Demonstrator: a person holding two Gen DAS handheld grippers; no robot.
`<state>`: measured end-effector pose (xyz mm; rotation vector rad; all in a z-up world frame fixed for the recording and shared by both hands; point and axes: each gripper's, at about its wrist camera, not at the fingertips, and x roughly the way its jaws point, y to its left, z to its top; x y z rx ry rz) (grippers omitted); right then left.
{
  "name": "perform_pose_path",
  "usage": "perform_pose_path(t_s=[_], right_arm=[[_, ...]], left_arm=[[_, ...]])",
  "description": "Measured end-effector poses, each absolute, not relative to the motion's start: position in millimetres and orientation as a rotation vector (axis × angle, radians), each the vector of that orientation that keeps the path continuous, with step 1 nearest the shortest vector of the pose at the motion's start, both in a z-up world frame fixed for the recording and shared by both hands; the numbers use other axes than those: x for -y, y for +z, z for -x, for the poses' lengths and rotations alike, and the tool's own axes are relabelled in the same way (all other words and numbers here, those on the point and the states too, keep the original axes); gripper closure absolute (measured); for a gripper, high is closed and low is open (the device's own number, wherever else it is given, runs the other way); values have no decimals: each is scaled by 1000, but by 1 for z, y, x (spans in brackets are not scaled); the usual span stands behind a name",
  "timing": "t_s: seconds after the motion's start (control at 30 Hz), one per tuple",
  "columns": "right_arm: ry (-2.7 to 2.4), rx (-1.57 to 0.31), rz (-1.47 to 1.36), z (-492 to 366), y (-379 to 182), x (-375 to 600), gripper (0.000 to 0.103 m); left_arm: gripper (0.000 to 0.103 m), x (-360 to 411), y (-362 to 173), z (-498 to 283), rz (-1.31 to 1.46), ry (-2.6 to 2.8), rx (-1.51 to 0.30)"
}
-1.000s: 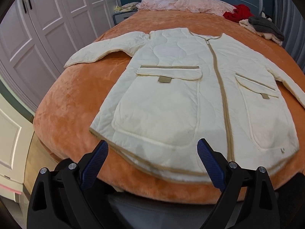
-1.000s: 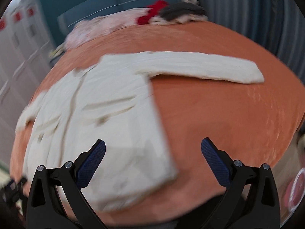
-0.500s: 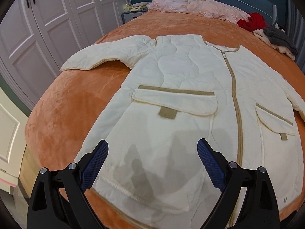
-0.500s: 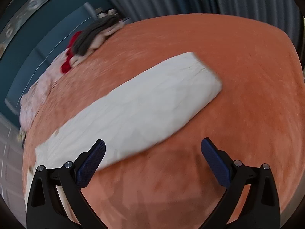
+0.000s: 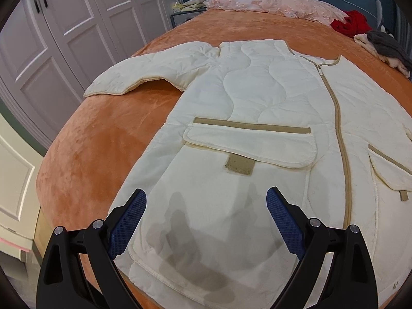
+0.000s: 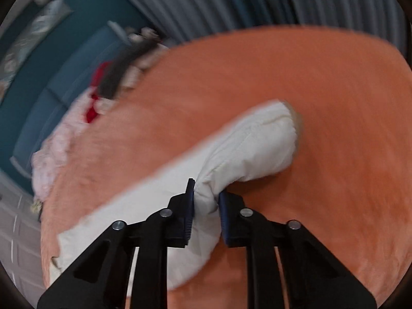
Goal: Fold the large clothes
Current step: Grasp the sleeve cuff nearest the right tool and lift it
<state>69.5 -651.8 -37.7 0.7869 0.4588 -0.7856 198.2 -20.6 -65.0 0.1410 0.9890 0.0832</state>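
The right gripper [image 6: 206, 206] is closing on the sleeve [image 6: 247, 149]; the left gripper [image 5: 206, 221] gapes above the coat [image 5: 257, 118]. Carry the sleeve leftward, flat across the chest.

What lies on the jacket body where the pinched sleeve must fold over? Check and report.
Nothing visible does. The right hand-held gripper is closing on the cream sleeve, fabric bunched between its pads. The jacket front lies flat and bare on the orange bedspread; the left hand-held gripper hovers open over its hem.
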Motion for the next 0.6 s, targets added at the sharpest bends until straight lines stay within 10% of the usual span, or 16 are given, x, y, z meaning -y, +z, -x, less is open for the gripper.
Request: perform_pose_path(t_s=[0.3,0.6], right_arm=[[-295,-362,-430,-202,102,483,88],[123,-539,-287,-312,78,283,88]], left_arm=[[11,-3,-63,-202,-73,106,-979],[11,-38,-59,-205,-19,120,-960]])
